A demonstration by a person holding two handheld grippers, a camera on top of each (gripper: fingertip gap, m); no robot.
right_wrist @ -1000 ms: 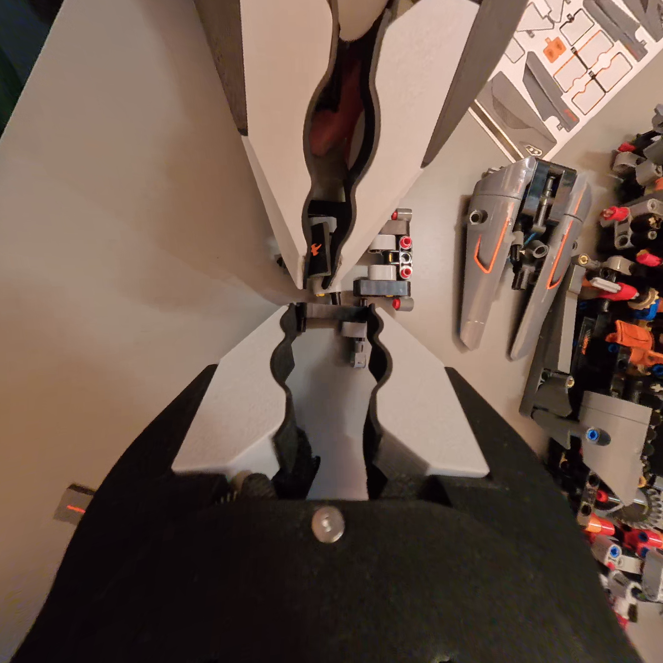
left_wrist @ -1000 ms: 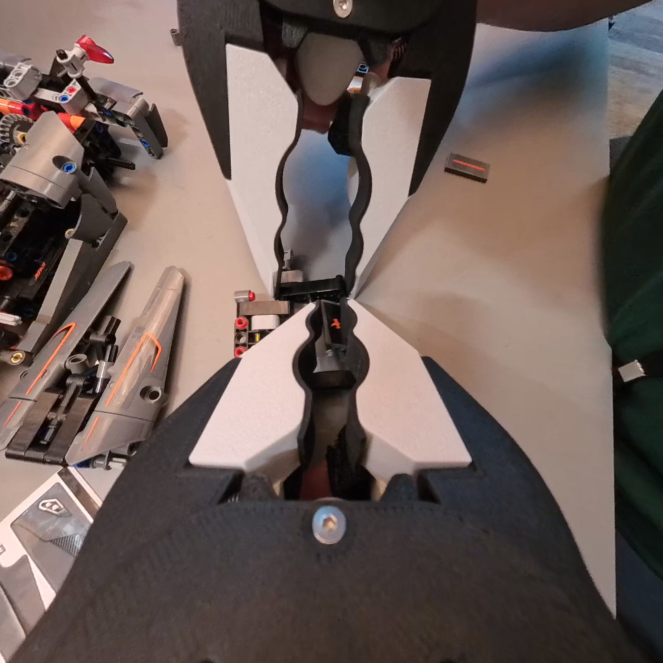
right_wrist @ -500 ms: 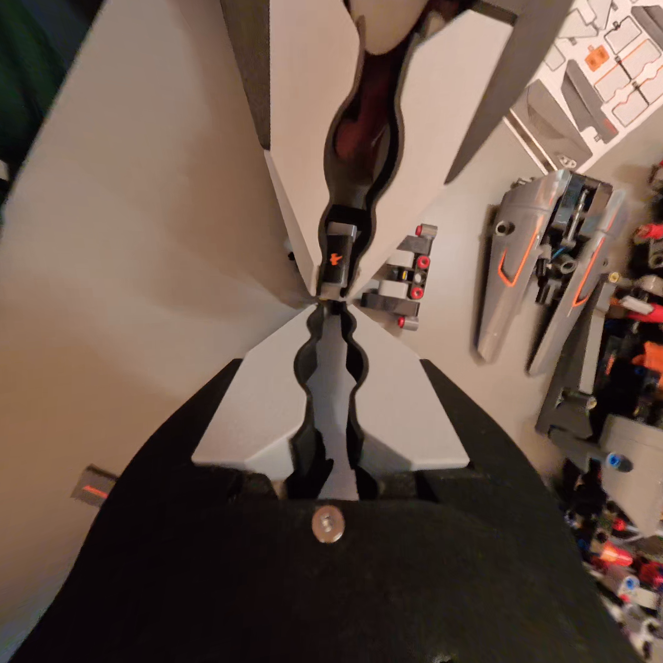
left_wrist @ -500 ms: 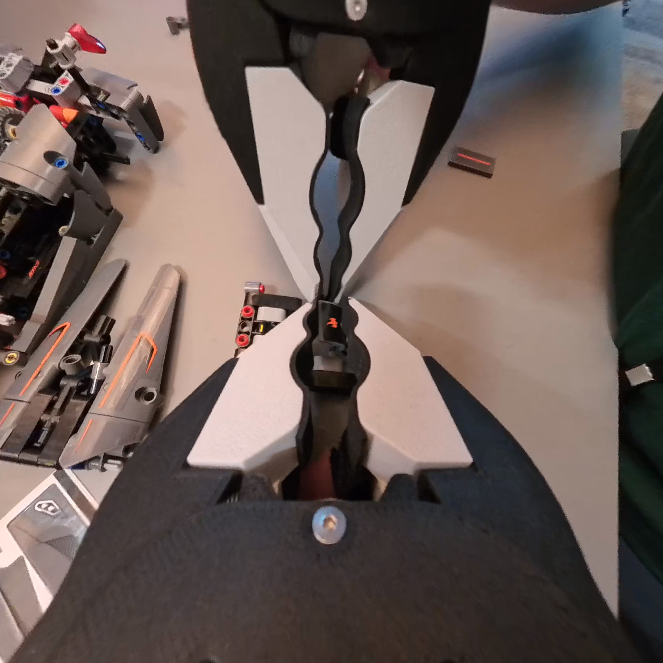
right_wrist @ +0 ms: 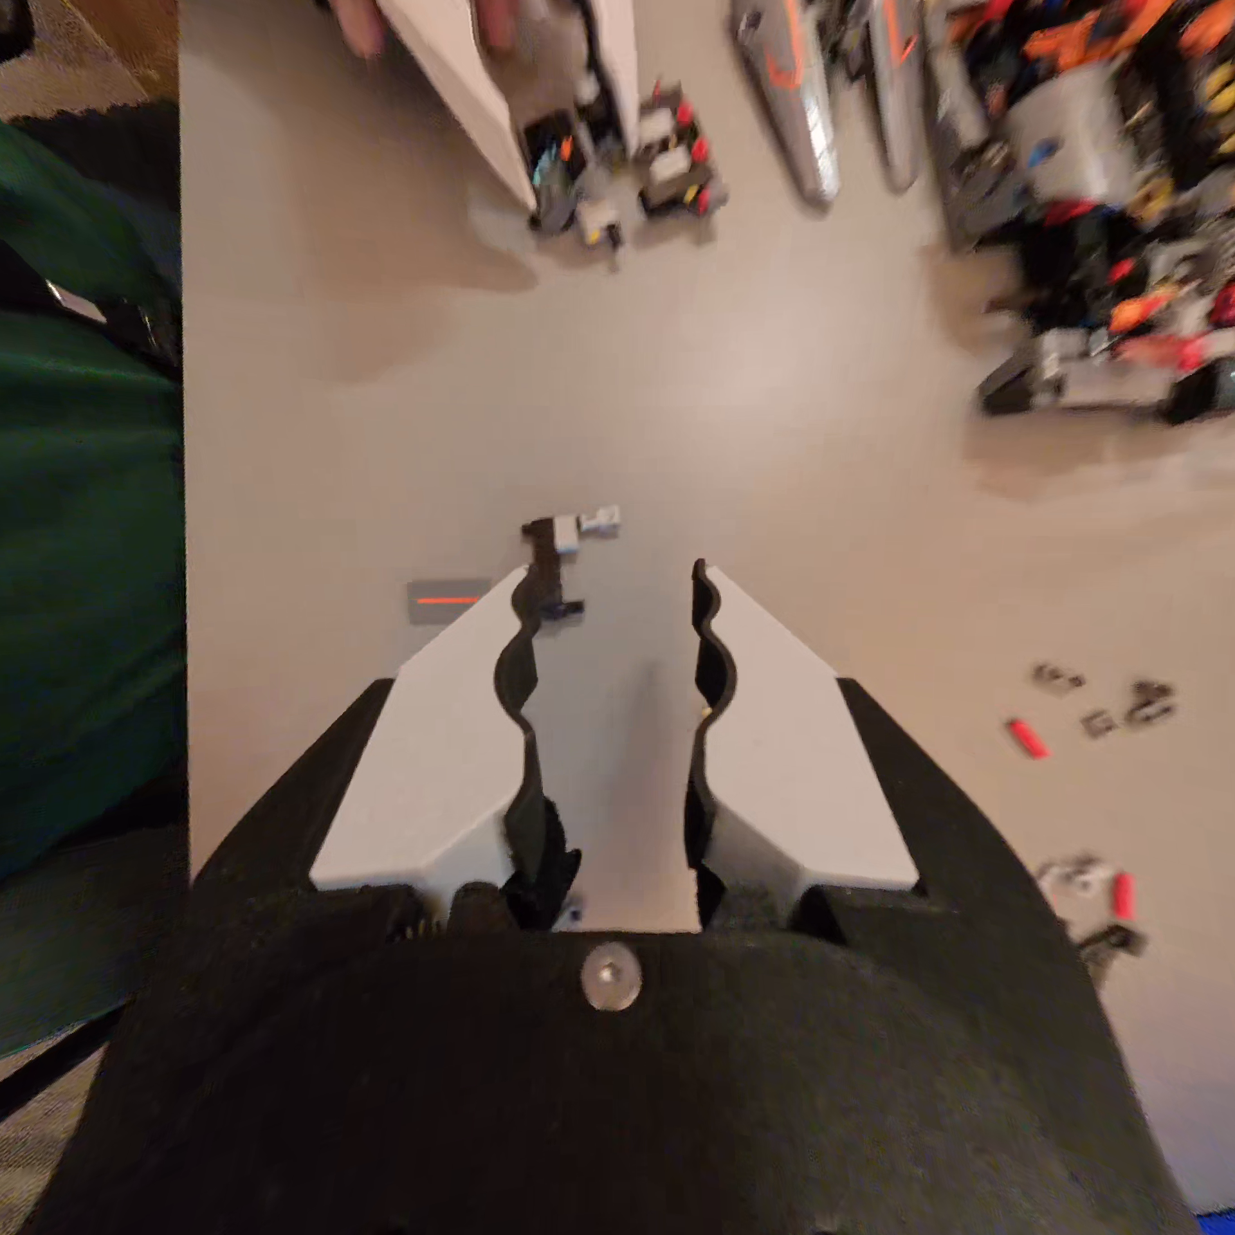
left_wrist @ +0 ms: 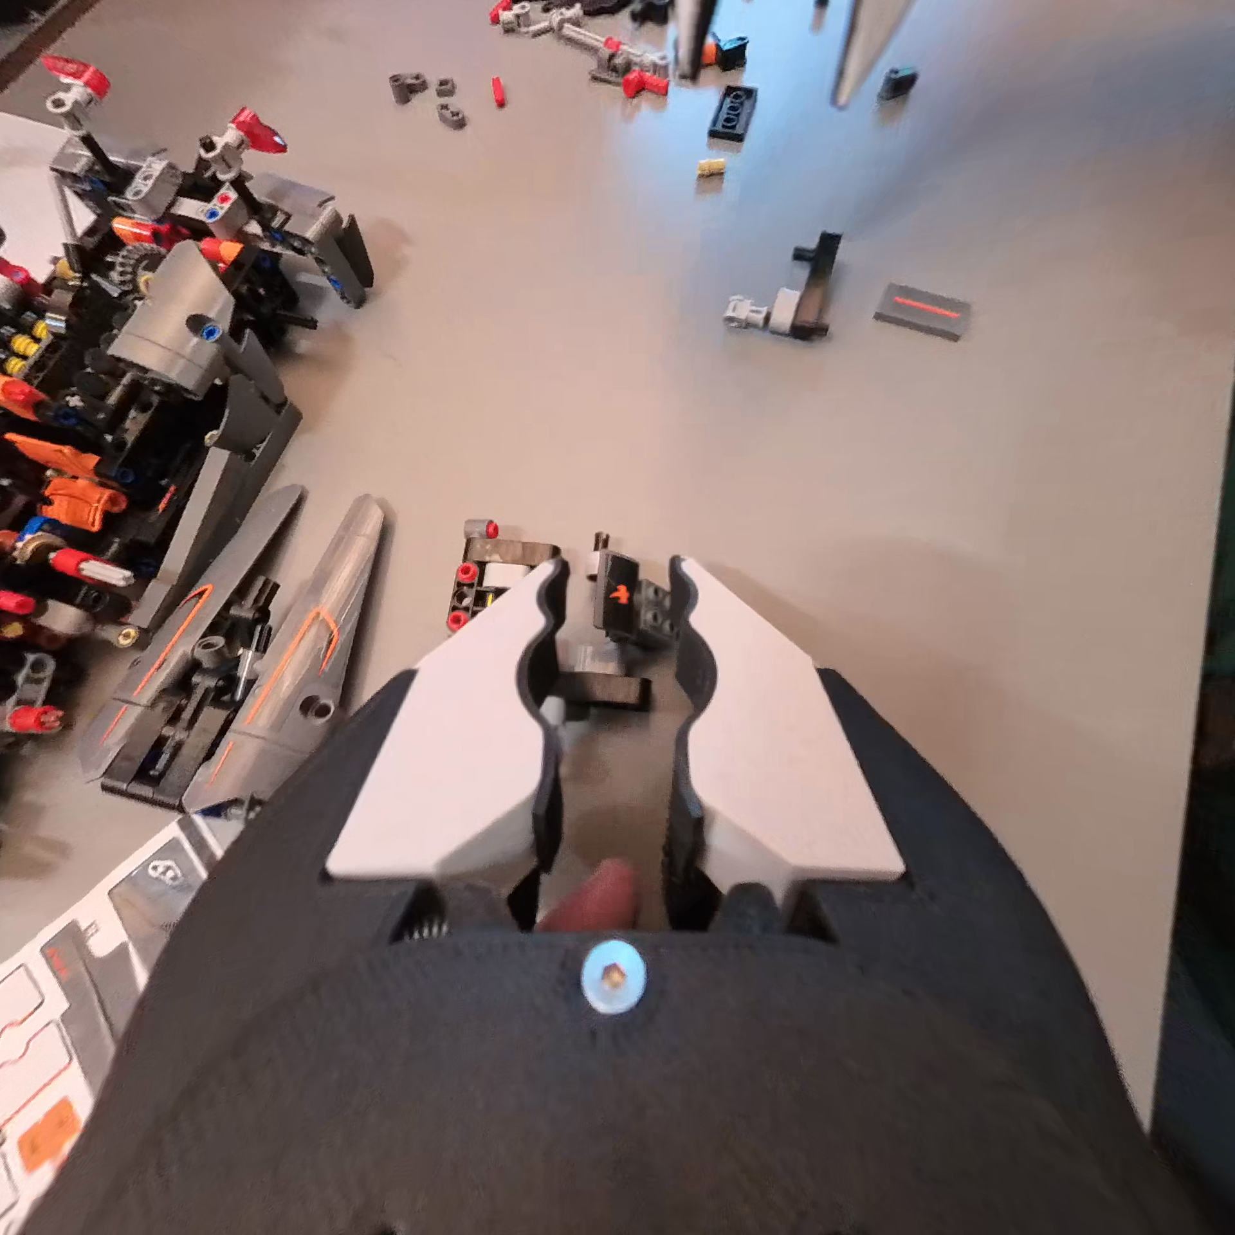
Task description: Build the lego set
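Observation:
My left gripper [left_wrist: 616,568] is open, low over the grey table. A small black assembly with an orange mark [left_wrist: 625,598] and a black beam [left_wrist: 605,692] lies between its fingers, close to the right one. In the right wrist view the left gripper's fingers [right_wrist: 468,100] and that assembly [right_wrist: 561,174] show far off and blurred. My right gripper [right_wrist: 611,575] is open and empty. A small black and grey piece [right_wrist: 558,544] lies just past its left fingertip, and shows in the left wrist view [left_wrist: 795,304]. A dark tile with a red line [right_wrist: 444,600] lies beside it.
A partly built car model [left_wrist: 133,347] and two grey panels with orange lines [left_wrist: 227,668] fill the left. A small block with red pins [left_wrist: 478,585] sits by my left fingertip. A sticker sheet [left_wrist: 60,1016] lies near. Loose parts [right_wrist: 1096,708] are scattered. The table edge [left_wrist: 1203,601] is close on the right. Across from one pair of fingers to the other is roughly 15 centimeters.
My left gripper has opened and let go of the black assembly, which now lies on the table. My right gripper has opened and pulled far back from it, over to the black and grey piece.

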